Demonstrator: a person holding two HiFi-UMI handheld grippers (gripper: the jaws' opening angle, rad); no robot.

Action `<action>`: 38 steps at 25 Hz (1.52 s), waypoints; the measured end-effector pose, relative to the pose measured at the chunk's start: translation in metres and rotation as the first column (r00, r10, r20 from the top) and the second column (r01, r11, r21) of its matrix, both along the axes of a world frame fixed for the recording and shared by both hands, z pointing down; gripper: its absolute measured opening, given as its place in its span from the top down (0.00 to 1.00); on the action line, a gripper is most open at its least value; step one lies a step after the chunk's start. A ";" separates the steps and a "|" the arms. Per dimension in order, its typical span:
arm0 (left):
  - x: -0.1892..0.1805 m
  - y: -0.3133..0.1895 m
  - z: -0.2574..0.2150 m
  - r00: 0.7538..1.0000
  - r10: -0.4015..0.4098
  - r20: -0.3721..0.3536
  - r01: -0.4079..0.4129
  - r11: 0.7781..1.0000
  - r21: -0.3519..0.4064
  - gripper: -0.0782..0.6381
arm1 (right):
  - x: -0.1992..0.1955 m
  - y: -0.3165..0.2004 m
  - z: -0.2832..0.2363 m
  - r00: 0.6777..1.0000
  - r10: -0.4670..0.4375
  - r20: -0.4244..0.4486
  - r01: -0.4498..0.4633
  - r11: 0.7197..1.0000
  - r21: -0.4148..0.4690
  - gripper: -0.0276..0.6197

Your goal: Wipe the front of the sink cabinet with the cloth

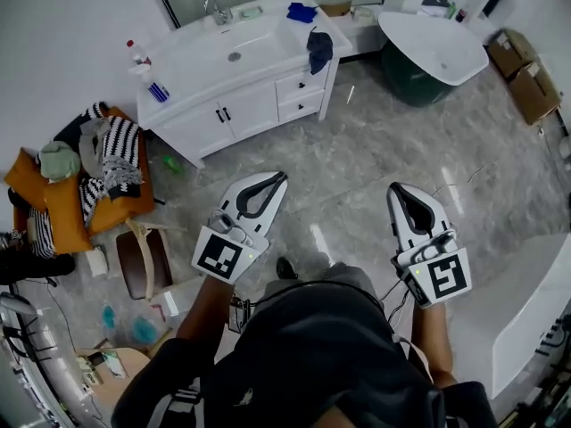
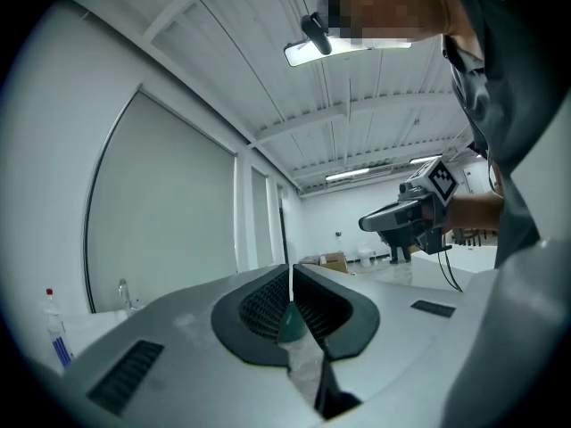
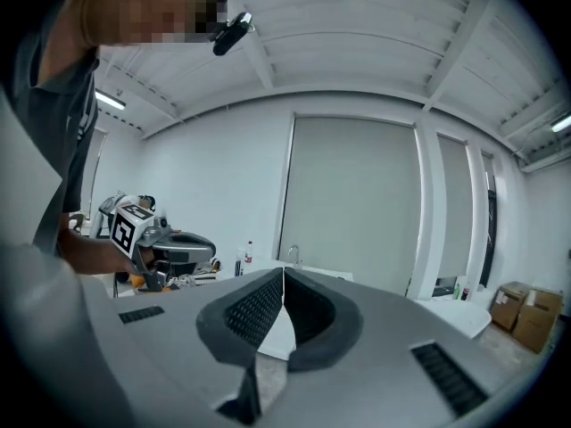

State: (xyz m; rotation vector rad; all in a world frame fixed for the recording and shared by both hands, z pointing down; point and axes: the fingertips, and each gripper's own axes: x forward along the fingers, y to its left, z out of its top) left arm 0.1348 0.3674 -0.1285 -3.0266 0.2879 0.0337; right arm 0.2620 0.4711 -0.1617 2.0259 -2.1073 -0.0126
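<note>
The left gripper (image 1: 278, 178) and right gripper (image 1: 396, 189) both have their jaws pressed together on nothing, held over the bare floor. The dark blue cloth (image 1: 319, 50) hangs over the counter edge of the sink cabinet (image 1: 245, 105), well apart from both. It lies at one o'clock from the left gripper and eleven from the right. The left looks slightly nearer. The cabinet front runs eight to two o'clock.
</note>
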 end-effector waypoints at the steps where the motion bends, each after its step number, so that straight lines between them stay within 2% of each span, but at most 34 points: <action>1: 0.003 -0.006 0.000 1.000 -0.006 0.001 0.006 1.000 -0.012 0.87 | 0.004 -0.007 0.001 1.000 -0.011 -0.006 0.011 1.000 -0.008 0.94; 5: 0.031 -0.029 0.007 0.999 -0.030 0.028 0.030 0.999 -0.022 0.87 | 0.038 -0.036 0.008 0.999 -0.036 0.013 0.036 0.999 -0.019 0.94; 8: 0.057 -0.034 0.005 0.998 -0.058 0.032 0.058 0.998 -0.004 0.87 | 0.061 -0.052 0.016 0.995 -0.088 0.036 0.089 0.996 -0.007 0.94; 12: 0.090 -0.045 -0.001 0.991 -0.120 0.061 0.122 0.992 -0.025 0.87 | 0.098 -0.076 0.015 0.985 -0.162 0.052 0.162 0.987 0.008 0.94; 16: 0.124 -0.055 -0.009 0.985 -0.158 0.075 0.158 0.987 0.000 0.87 | 0.133 -0.098 0.014 0.975 -0.209 0.071 0.207 0.978 0.027 0.94; 23: 0.156 -0.082 0.002 0.977 -0.184 0.108 0.186 0.982 -0.010 0.87 | 0.170 -0.135 0.033 0.969 -0.225 0.105 0.225 0.974 0.011 0.94; 28: 0.165 -0.127 0.018 0.983 -0.170 0.074 0.173 0.985 -0.027 0.87 | 0.173 -0.175 0.044 0.974 -0.214 0.074 0.216 0.976 -0.012 0.94; 31: 0.170 -0.152 0.016 0.988 -0.144 0.058 0.144 0.990 -0.005 0.87 | 0.170 -0.194 0.039 0.977 -0.200 0.069 0.202 0.979 -0.026 0.94; 35: 0.171 -0.194 0.010 0.991 -0.137 0.001 0.137 0.991 -0.008 0.87 | 0.171 -0.228 0.032 0.984 -0.176 0.039 0.178 0.983 -0.055 0.94; 38: 0.170 -0.223 0.008 0.990 -0.137 -0.032 0.136 0.991 -0.016 0.87 | 0.172 -0.256 0.032 0.986 -0.158 0.049 0.161 0.985 -0.069 0.94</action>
